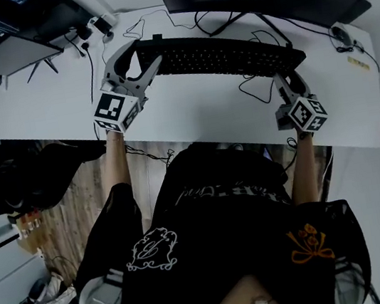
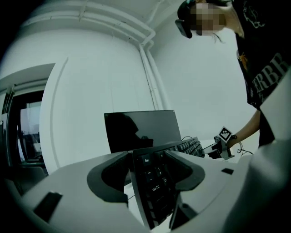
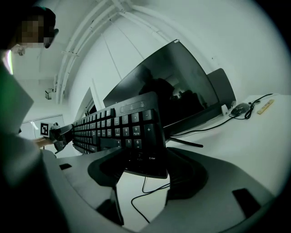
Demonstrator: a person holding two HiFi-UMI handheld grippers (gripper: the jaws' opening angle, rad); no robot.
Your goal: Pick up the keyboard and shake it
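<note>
Your left tool (image 1: 147,52) and right tool (image 1: 289,79) each pinch one end of the keyboard (image 1: 224,55), held above the desk (image 1: 199,117).

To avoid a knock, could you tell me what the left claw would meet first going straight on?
The keyboard, clamped at its end in the left claw. Past it, probably the dark monitor, though the depth is unclear.

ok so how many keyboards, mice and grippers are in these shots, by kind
keyboard: 1
mouse: 1
grippers: 2, the left gripper and the right gripper, one closed on each end of the keyboard
total: 4
</note>
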